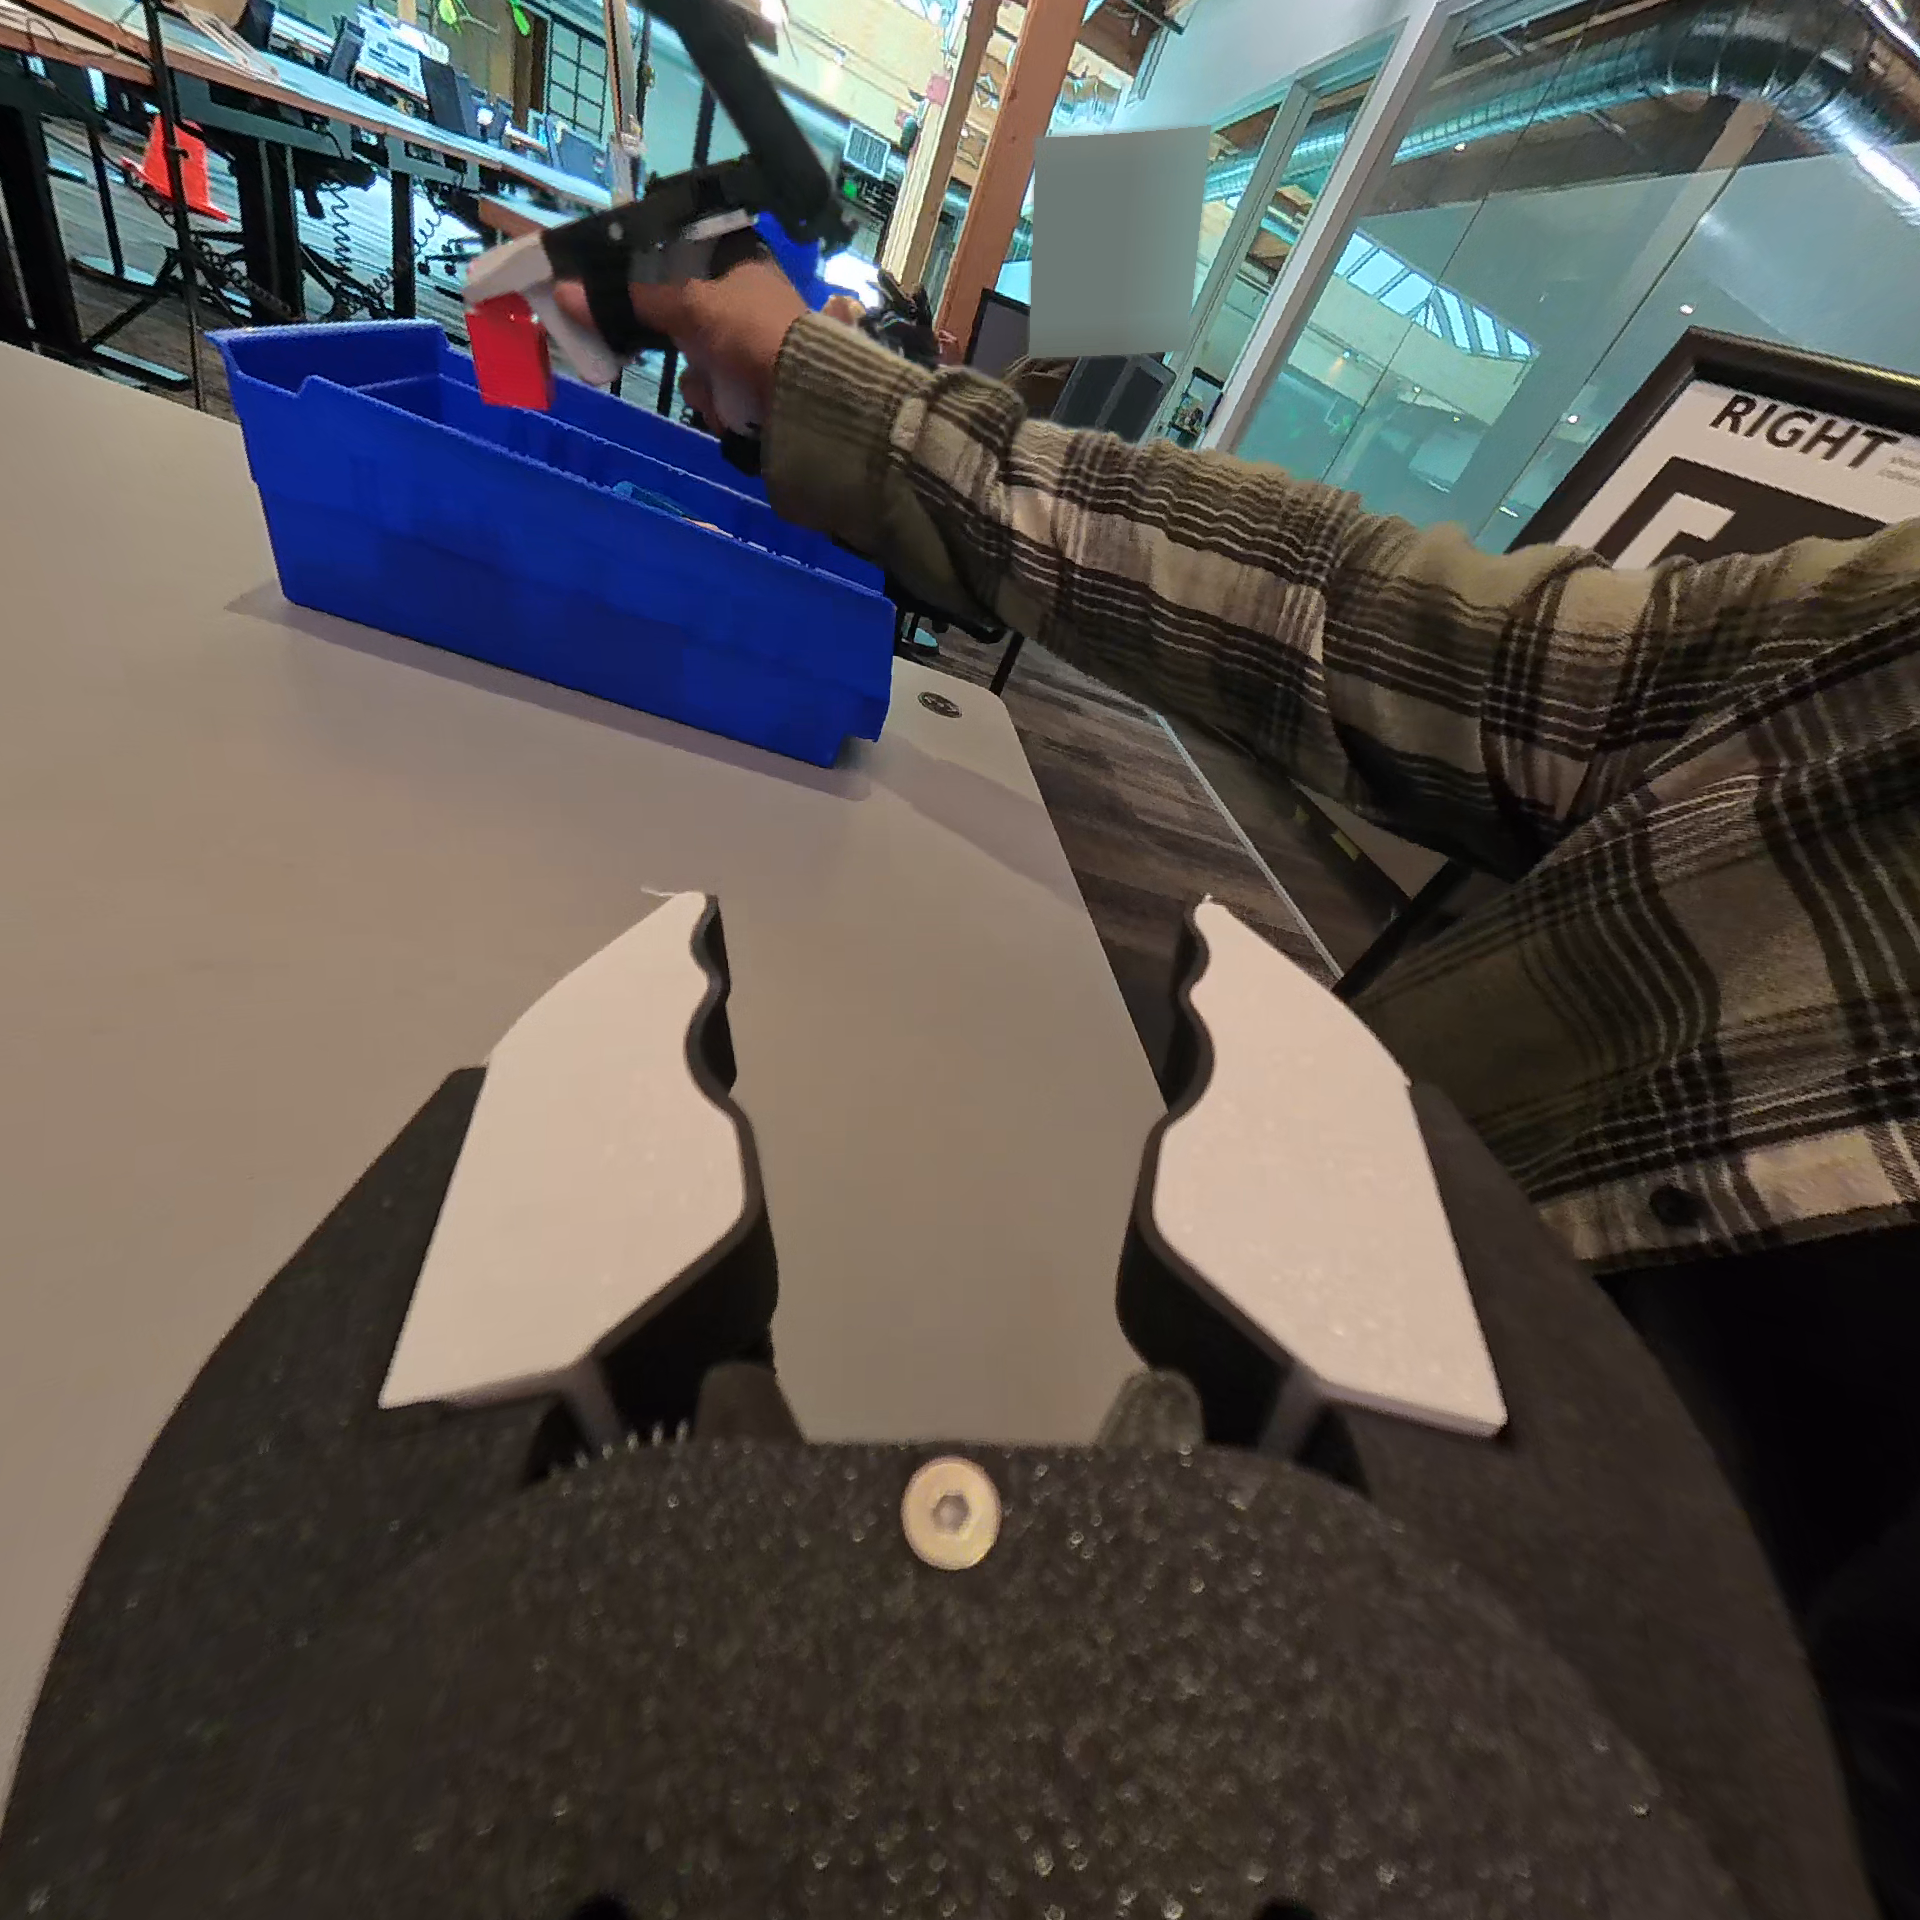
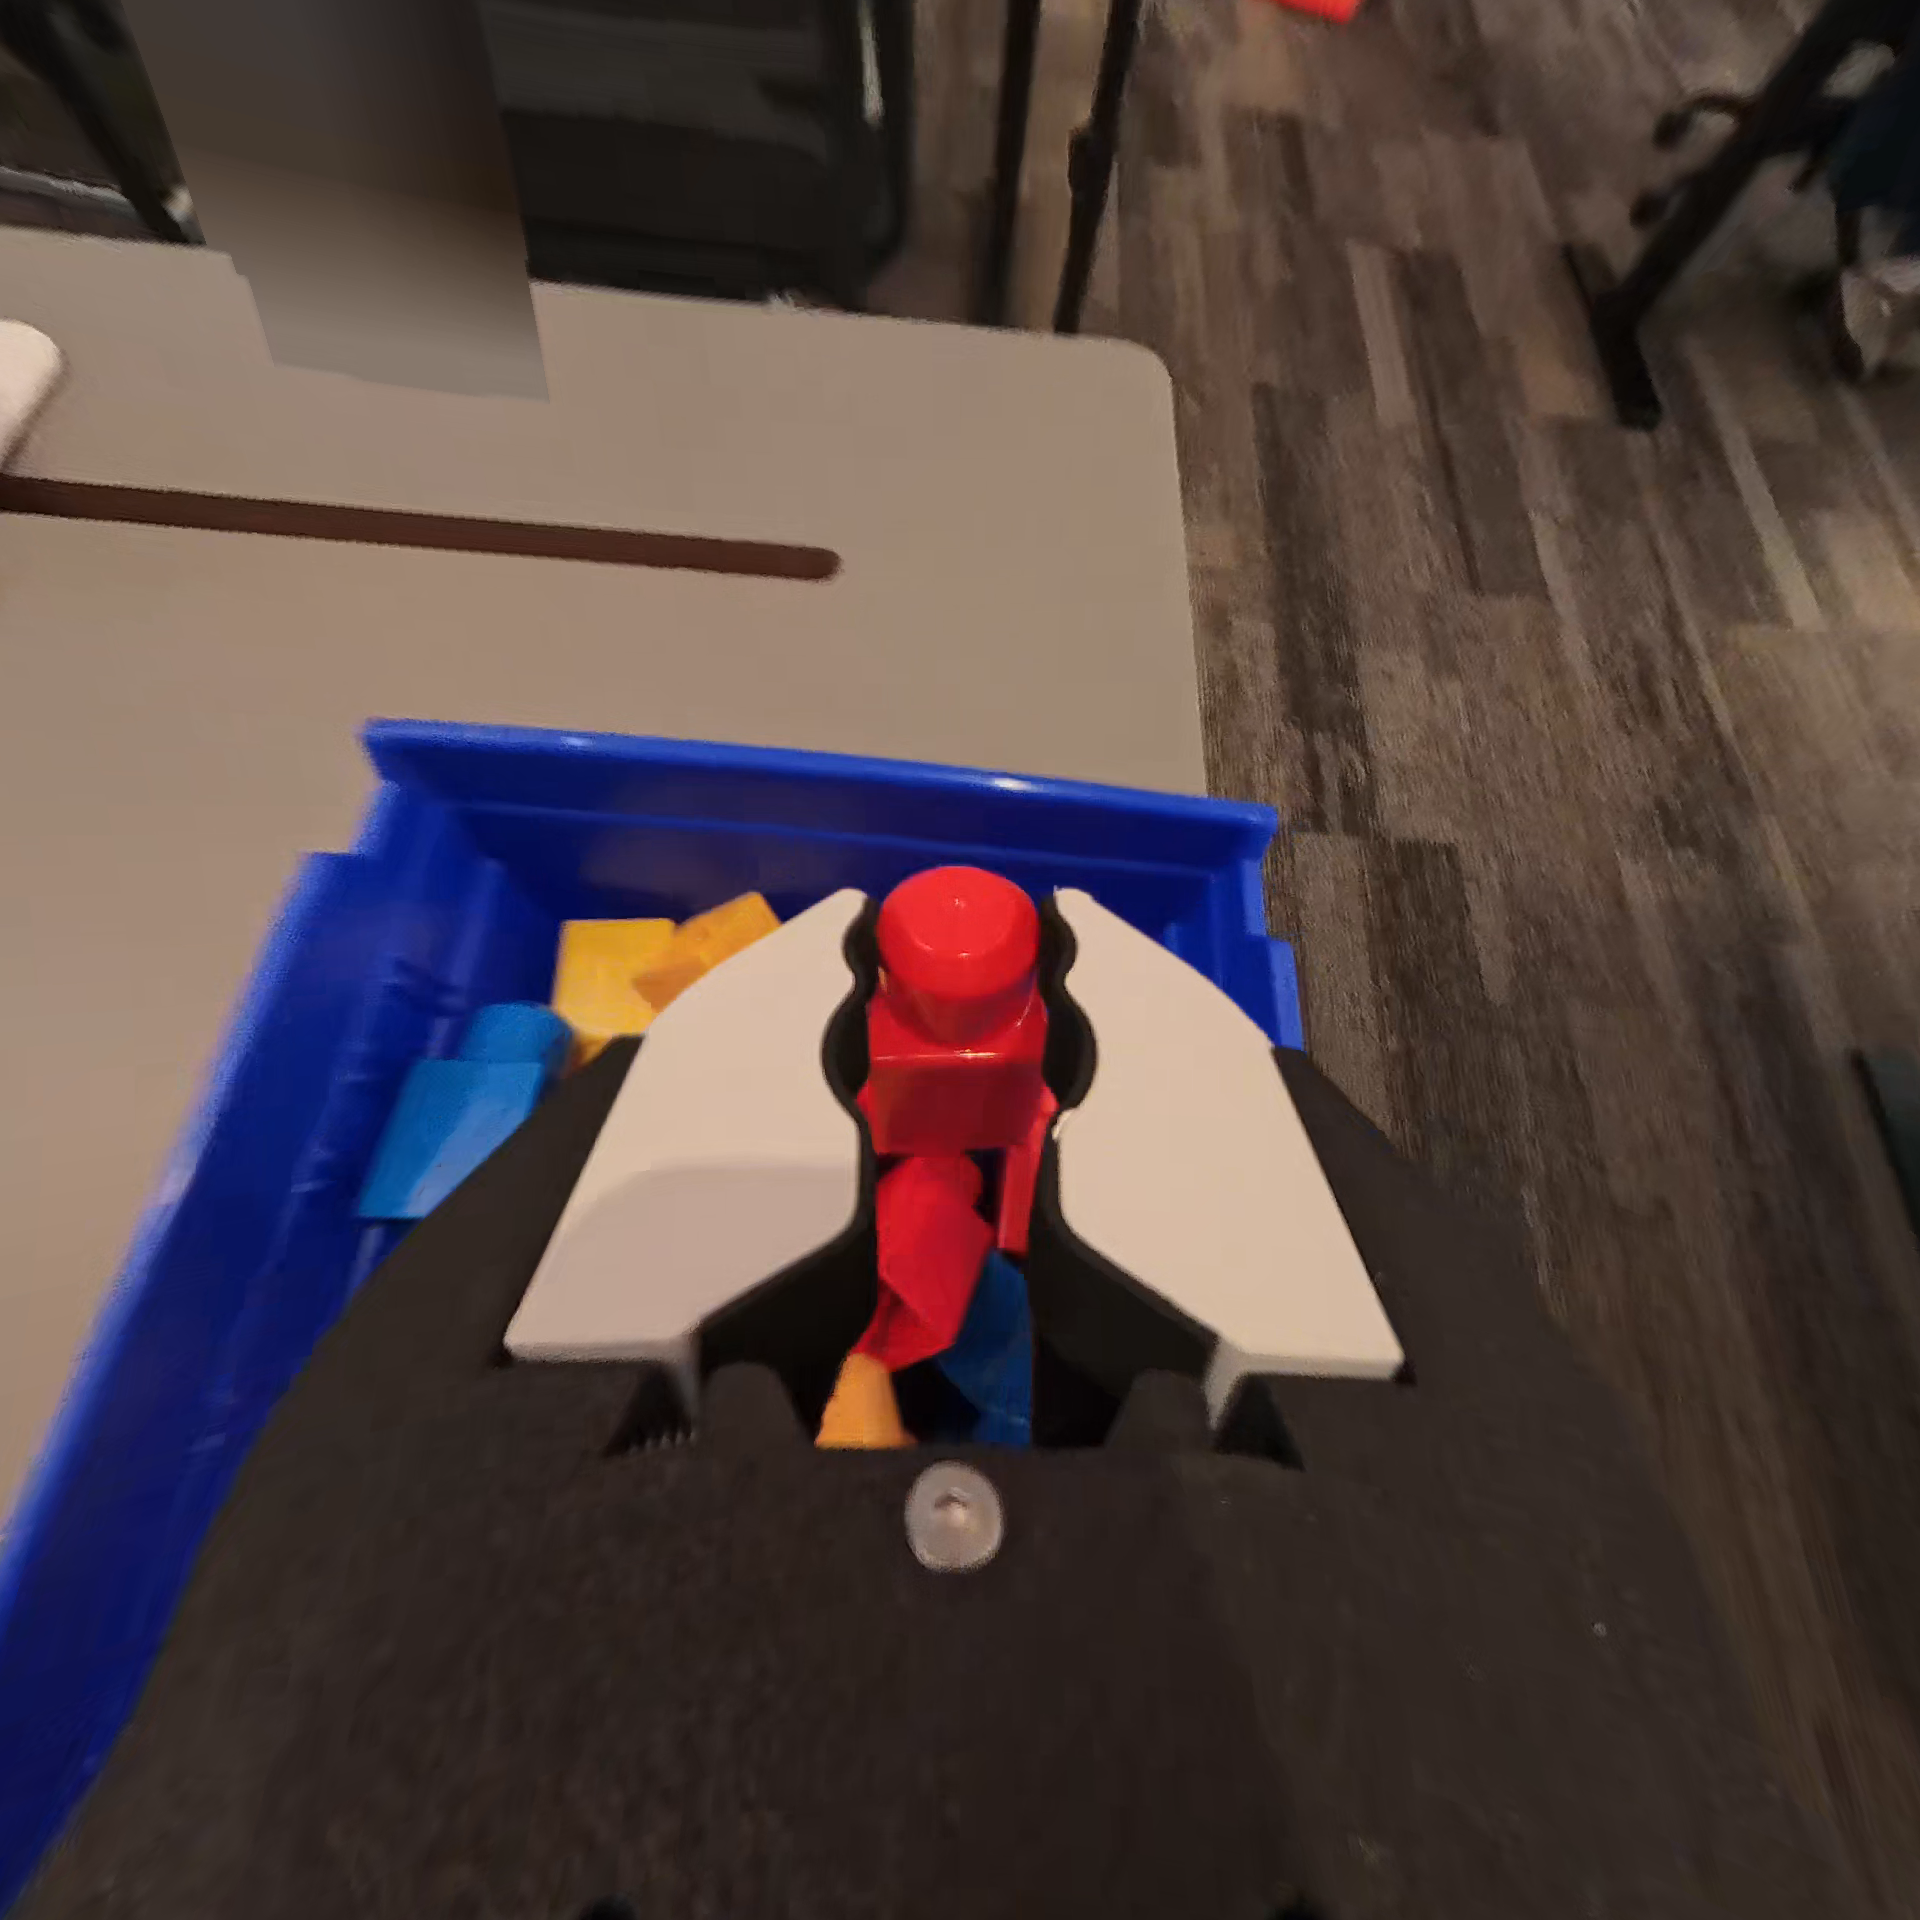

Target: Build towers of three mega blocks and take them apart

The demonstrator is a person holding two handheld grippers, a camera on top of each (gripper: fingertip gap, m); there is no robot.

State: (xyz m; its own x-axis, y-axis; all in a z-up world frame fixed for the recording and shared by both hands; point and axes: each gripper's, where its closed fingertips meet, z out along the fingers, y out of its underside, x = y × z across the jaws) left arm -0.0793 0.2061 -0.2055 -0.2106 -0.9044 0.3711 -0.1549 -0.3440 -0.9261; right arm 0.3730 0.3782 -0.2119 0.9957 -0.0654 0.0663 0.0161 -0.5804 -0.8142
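Nearest us in the left wrist view, our left gripper (image 1: 951, 925) hangs low over the bare grey table (image 1: 312, 883) with its jaws spread wide and nothing between them. Our right gripper (image 2: 956, 914) is clamped on a red block (image 2: 956, 1023), stud pointing away from the camera, held above the blue bin (image 2: 810, 774); from the left side we see that block (image 1: 509, 358) raised just over the bin's (image 1: 582, 613) far end, well apart from the left gripper. Below it in the bin lie more blocks: yellow (image 2: 613, 971), blue (image 2: 457, 1122) and red (image 2: 930, 1257).
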